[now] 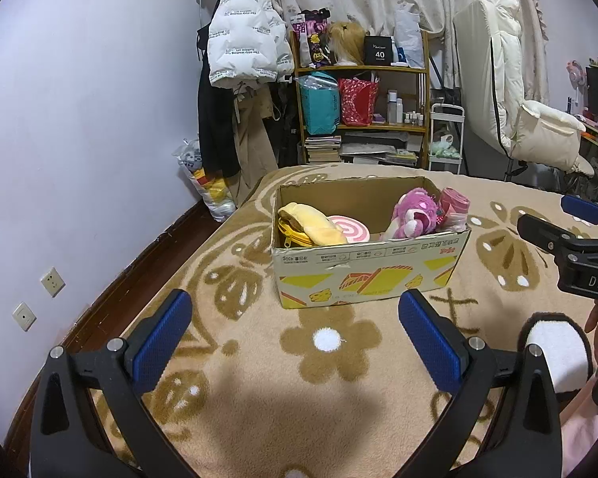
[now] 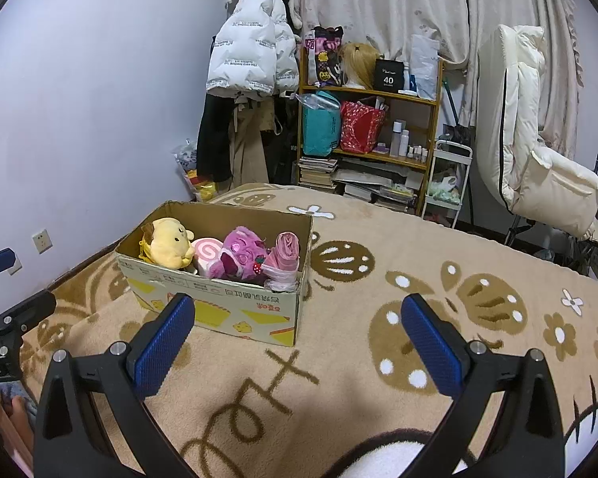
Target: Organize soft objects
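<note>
The left hand-held gripper [image 1: 295,342] and right hand-held gripper [image 2: 297,344] hang low in frame, both spread and holding nothing. Mid-frame on the blanket [image 1: 339,398] stands the cardboard box [image 1: 372,275], holding every plush. Packing looks finished; next probably means withdrawing. Only the right view shows the yellow plush's [image 2: 167,243] face.

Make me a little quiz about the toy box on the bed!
1. True or false: the yellow plush lies inside the cardboard box.
2. Which toy sits between the yellow plush and the pink plush? A) a swirl-patterned pink cushion B) a blue ball C) a green frog
3. Fill in: the left gripper and the right gripper are both ____ and hold nothing.

Key: 1 true; 2 A, the swirl cushion; 3 open.
</note>
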